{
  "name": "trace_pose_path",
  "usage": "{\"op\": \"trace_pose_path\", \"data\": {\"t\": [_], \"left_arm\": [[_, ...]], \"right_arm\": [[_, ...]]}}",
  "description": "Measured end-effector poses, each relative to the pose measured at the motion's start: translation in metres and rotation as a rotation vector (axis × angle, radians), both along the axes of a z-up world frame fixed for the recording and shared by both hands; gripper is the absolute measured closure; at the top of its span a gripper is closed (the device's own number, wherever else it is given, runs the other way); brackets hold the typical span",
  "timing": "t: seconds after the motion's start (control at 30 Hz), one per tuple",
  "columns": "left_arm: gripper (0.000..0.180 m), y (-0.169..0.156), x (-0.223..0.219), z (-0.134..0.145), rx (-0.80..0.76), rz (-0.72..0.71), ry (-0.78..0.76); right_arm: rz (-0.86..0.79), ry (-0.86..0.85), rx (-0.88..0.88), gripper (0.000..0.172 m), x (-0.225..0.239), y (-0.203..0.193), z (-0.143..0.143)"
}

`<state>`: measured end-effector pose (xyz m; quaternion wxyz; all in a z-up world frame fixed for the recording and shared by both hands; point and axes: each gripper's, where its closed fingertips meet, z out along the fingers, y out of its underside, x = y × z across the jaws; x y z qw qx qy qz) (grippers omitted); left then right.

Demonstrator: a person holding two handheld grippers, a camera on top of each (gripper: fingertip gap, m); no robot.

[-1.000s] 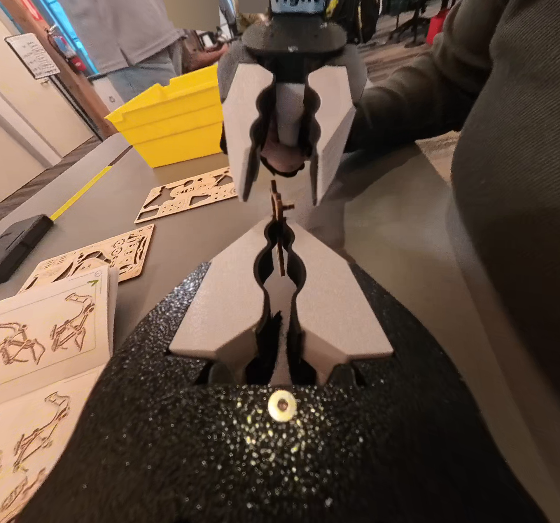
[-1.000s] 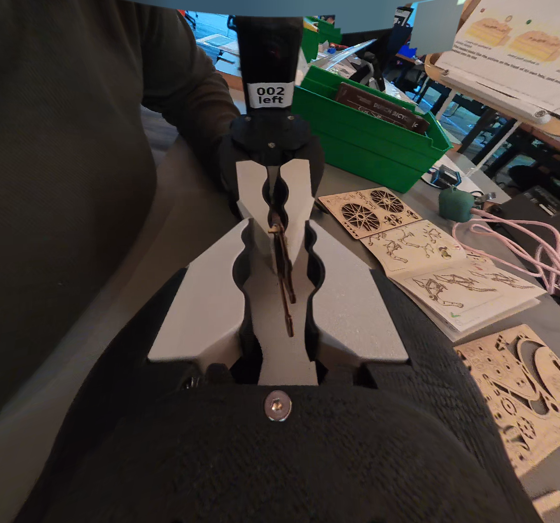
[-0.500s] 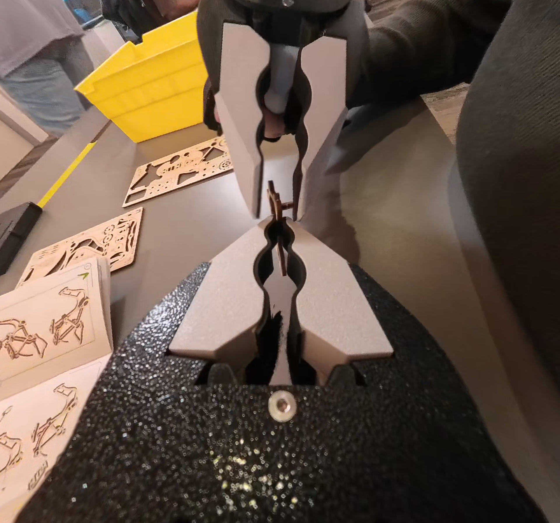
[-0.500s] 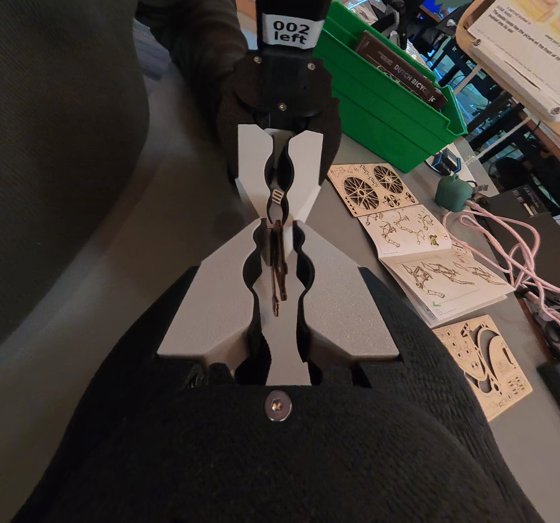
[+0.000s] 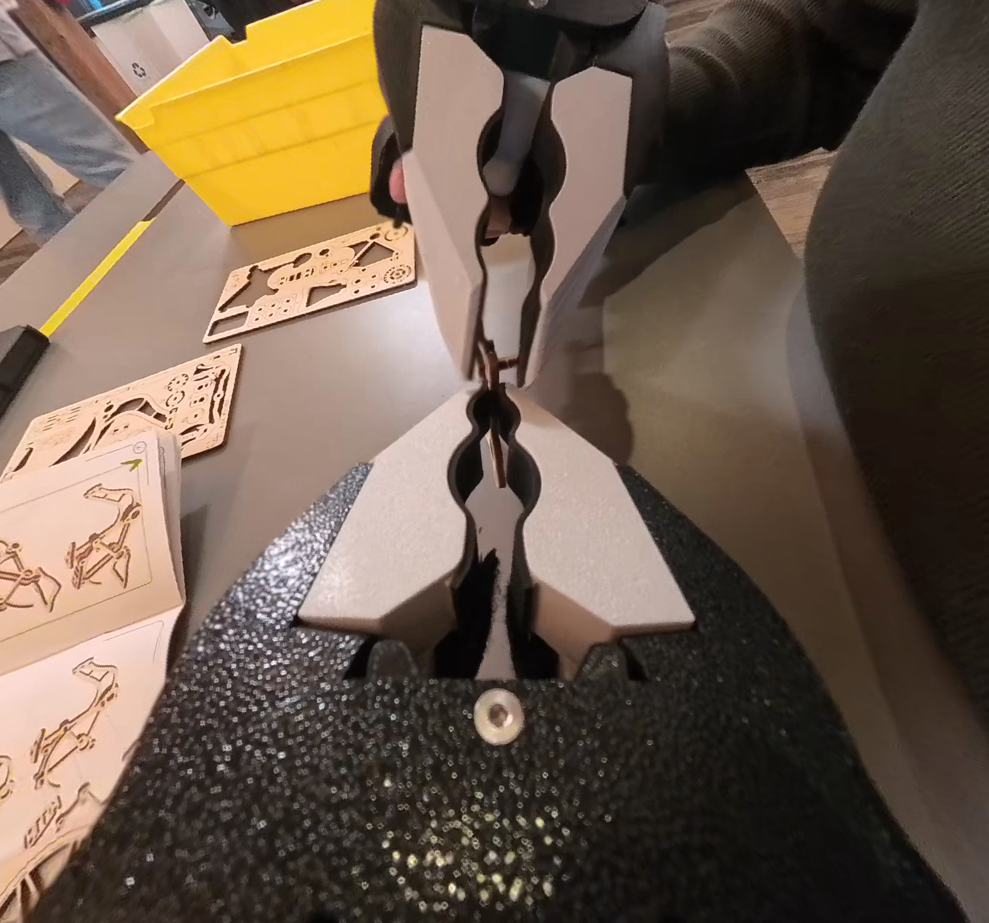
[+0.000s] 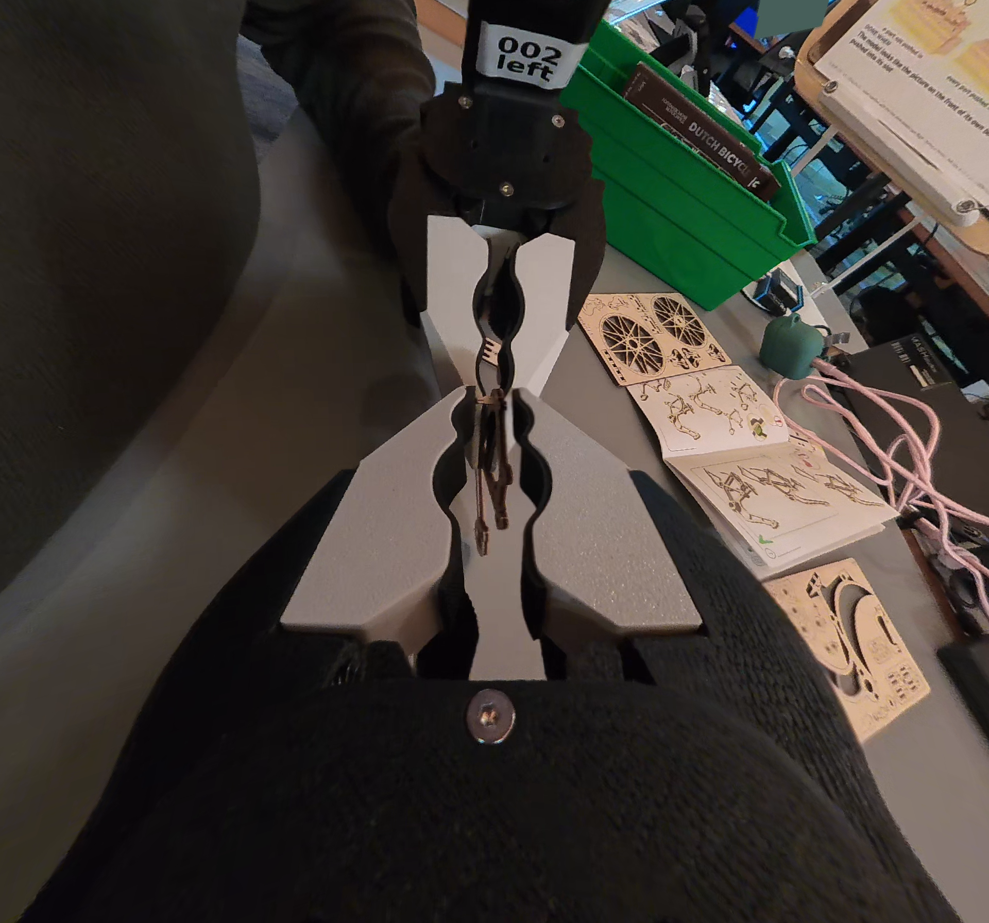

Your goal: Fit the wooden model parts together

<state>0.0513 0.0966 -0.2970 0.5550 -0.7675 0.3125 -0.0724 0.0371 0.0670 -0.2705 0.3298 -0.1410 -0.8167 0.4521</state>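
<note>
Grey table point(image 5: 342, 394) carries a yellow bin point(image 5: 267, 110), green bin point(image 6: 690, 223), open booklet point(image 6: 749, 469) and cut-out wooden sheets point(image 5: 316, 282). Above it, the two grippers meet tip to tip. Left gripper point(image 5: 493, 398) is clamped tight on the thin dark wooden part point(image 5: 495, 448), held edge-on. Right gripper point(image 6: 489, 397) stands narrowly parted around that part's cross peg point(image 5: 508, 362); whether its pads press on the peg cannot be told.
</note>
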Motion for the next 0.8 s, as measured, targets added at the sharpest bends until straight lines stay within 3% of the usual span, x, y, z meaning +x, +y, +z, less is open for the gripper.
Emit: {"op": "trace_pose_path", "data": {"t": [0.07, 0.2, 0.37, 0.8], "left_arm": [[0.18, 0.0001, -0.0021, -0.0042, -0.013, 0.012, 0.02], [0.18, 0.0001, -0.0028, -0.0042, -0.015, 0.017, 0.031], [0.18, -0.0007, -0.0005, -0.0046, -0.024, 0.005, 0.017], [0.18, -0.0012, 0.0013, -0.0052, -0.037, -0.003, -0.005]], "right_arm": [[-0.006, 0.009, -0.001, 0.153, -0.0001, 0.0027, 0.002], [0.006, 0.012, 0.028, 0.163, 0.0033, 0.0038, 0.0007], [0.005, -0.006, 0.041, 0.155, 0.0035, 0.0067, -0.0029], [0.028, -0.02, 0.004, 0.159, 0.0051, 0.0039, -0.0026]]}}
